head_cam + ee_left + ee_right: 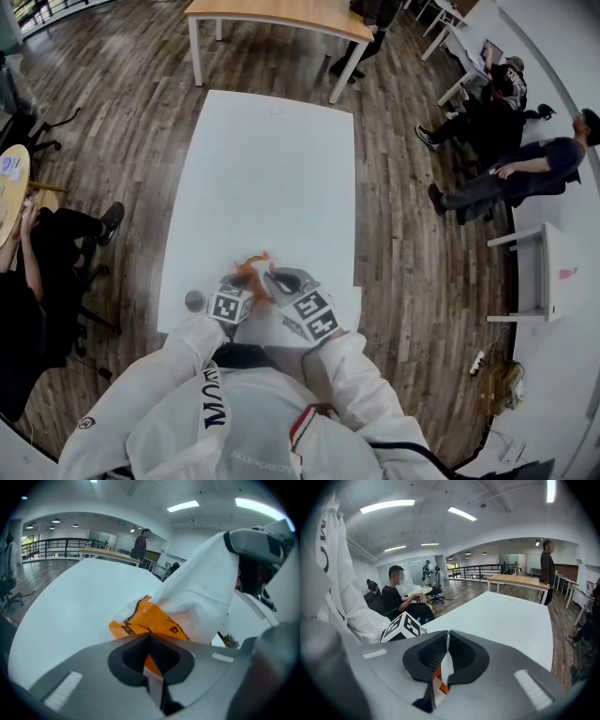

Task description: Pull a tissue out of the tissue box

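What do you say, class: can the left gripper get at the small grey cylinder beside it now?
Probably not yet: the cylinder lies close with nothing between, but the left gripper has its jaws shut on the orange tissue pack.

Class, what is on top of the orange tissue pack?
A white tissue rises from the top of the pack towards the right gripper. The pack covers whatever remains inside.

- White crinkled fabric coverall [187,352] – loose sleeves, black lettering [216,410] down the chest.
- Grey moulded left gripper [149,637] and right gripper [446,637] – black ribbed pads [463,652], black-and-white marker cubes [228,305].
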{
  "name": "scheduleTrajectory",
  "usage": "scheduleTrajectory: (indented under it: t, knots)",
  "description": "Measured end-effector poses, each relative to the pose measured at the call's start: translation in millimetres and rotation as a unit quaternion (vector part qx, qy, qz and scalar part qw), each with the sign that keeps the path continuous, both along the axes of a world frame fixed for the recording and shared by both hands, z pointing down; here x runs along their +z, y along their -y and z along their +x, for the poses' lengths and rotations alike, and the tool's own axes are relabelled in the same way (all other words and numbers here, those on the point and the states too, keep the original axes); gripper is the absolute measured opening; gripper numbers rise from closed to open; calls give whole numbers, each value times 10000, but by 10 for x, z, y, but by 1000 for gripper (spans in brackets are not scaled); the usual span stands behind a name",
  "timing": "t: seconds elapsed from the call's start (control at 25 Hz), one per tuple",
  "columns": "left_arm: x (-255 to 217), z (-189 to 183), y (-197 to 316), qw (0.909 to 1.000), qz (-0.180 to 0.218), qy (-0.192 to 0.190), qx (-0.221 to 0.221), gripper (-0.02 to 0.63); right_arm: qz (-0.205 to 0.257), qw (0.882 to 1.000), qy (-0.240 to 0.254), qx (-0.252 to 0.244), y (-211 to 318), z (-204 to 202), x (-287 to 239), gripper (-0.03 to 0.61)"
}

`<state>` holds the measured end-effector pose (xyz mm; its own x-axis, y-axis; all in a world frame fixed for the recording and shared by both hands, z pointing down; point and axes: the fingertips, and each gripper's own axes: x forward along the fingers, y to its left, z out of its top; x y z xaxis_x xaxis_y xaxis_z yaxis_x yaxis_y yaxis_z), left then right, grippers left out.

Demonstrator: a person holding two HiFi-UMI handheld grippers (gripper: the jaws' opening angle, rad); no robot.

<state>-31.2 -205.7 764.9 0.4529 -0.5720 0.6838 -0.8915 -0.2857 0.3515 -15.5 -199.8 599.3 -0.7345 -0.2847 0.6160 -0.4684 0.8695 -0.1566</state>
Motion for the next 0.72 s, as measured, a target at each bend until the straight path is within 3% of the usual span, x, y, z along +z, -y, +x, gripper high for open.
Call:
scheduleTrajectory:
  t: [0.72]
  knots:
    - [-17, 29, 9, 10000, -35, -17, -42, 0, 3, 9994, 341, 84, -14, 31, -222, 5]
